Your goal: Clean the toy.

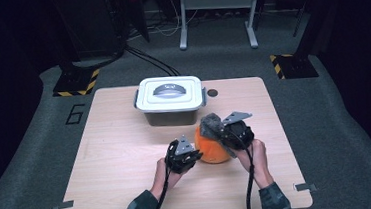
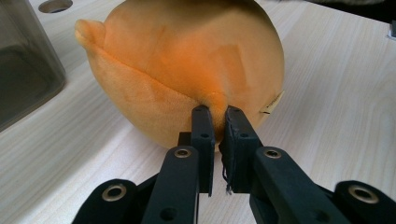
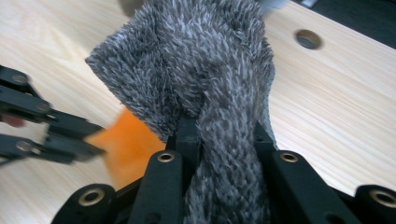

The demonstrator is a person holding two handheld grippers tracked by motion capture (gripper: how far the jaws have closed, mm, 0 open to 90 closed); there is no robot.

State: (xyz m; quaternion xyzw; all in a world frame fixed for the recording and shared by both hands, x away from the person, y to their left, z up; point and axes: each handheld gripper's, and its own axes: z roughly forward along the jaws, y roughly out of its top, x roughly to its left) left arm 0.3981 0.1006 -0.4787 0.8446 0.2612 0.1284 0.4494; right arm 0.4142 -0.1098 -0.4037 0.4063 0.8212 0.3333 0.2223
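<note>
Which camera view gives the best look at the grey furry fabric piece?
The right gripper view: the grey furry fabric piece is close, clamped between the right gripper jaws. The high view shows it small, above the orange plush ball. The left gripper view gives the ball.

High view: worktop [image 1: 127, 154] lit evenly from above, room around it dim with dark corners, soft low-res picture, white box lid [image 1: 170, 93] close to blown out. Left gripper view is sharp on the orange plush [image 2: 187, 70] with soft shading under it, slight wide-angle stretch at the edges. Right gripper view: grey furry cloth [image 3: 205, 70] crisp up close, but the other tool [image 3: 46, 135] at the left edge is motion-smeared and the orange patch behind is out of focus
</note>
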